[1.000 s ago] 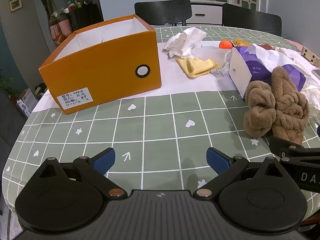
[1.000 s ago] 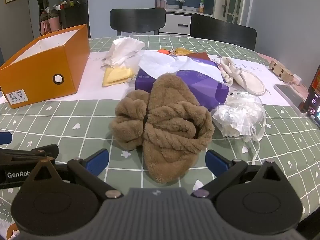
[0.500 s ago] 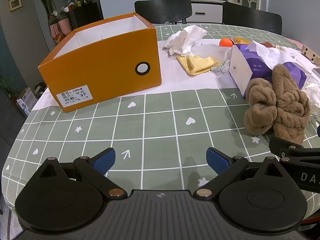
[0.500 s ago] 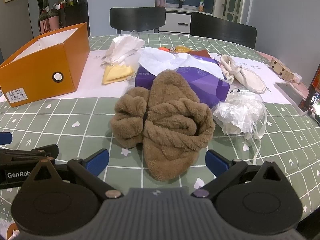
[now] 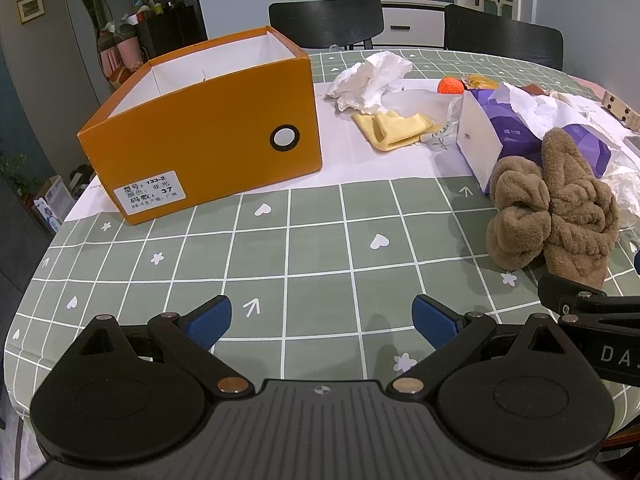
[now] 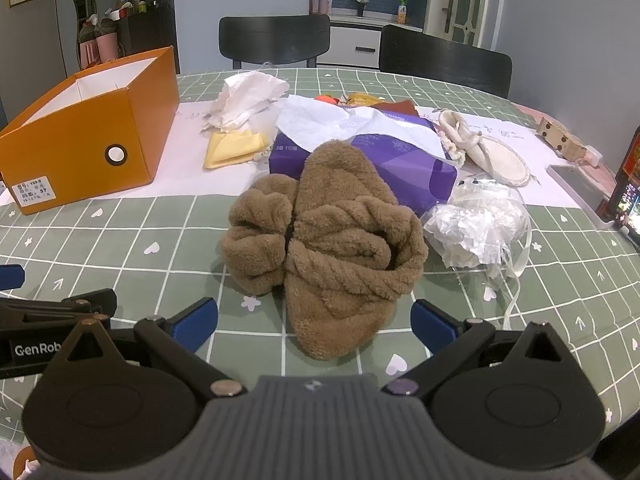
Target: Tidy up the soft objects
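A pair of brown fluffy slippers (image 6: 324, 240) lies on the green checked tablecloth, just ahead of my right gripper (image 6: 314, 320), which is open and empty with the slipper's near end between its fingers. The slippers also show at the right in the left wrist view (image 5: 556, 212). My left gripper (image 5: 322, 318) is open and empty over bare tablecloth. An open orange shoebox (image 5: 208, 128) with a white inside stands at the back left; it also shows in the right wrist view (image 6: 88, 132). A yellow cloth (image 5: 394, 130), a cream slipper (image 6: 486, 150) and an orange ball (image 5: 451, 86) lie further back.
A purple tissue pack (image 6: 384, 160) lies behind the brown slippers, with white crumpled paper (image 6: 248, 98) and a clear plastic bag (image 6: 476, 228) around it. A phone stand (image 6: 626, 200) is at the right edge. Two black chairs (image 6: 276, 42) stand behind the table.
Both grippers have drifted slightly; the brown slippers sit a little nearer the right gripper's open fingers. Nothing was grasped or moved.
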`<state>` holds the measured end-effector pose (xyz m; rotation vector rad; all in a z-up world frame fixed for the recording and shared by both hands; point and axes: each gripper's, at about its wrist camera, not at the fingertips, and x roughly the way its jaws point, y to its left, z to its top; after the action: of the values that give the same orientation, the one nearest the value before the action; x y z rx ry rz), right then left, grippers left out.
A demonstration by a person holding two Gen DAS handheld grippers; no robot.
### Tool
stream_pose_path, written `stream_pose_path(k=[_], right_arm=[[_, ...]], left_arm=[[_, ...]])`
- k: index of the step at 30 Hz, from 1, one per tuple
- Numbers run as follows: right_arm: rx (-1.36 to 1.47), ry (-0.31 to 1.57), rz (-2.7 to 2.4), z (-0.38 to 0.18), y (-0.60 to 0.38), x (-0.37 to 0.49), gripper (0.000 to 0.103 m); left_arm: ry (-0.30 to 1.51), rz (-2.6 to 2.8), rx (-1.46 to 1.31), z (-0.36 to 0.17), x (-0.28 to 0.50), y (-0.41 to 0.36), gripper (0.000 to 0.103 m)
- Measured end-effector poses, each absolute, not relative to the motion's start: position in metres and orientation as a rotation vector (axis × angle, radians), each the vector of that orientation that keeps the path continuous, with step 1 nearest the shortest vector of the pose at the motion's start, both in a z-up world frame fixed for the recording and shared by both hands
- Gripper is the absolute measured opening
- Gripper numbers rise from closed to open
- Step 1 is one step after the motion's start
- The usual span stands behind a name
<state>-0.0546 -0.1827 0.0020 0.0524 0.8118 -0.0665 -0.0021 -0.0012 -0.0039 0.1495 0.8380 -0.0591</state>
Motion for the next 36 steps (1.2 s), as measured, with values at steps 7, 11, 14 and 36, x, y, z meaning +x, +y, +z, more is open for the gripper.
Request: stream_pose_path(k=[7,11,14,36], right_arm=[[0.053,0.81,-0.067,0.0038,-0.1836,-0.0558,0.101],[0.054,0.81,-0.066,0.0039,-0.1831,-0.0561,0.101],[0.055,0.811,-0.066,0.0036,-0.1835,-0.0557,0.101],[0.051,0.81,-0.067,0.0032,-0.184,-0.0549,0.101]], left_arm=[[0.837,-0.059,0.15,-0.0034,-0.0026,-0.0015,0.103],[0.837,-0.058,0.15,-0.0035,-0.0026,-0.0015,0.103],[0.838,-0.058,0.15,-0.0035,-0.0027,-0.0016,0.103],[0.837,-0.057,0.16,-0.0029,-0.0027,-0.0024,0.103]])
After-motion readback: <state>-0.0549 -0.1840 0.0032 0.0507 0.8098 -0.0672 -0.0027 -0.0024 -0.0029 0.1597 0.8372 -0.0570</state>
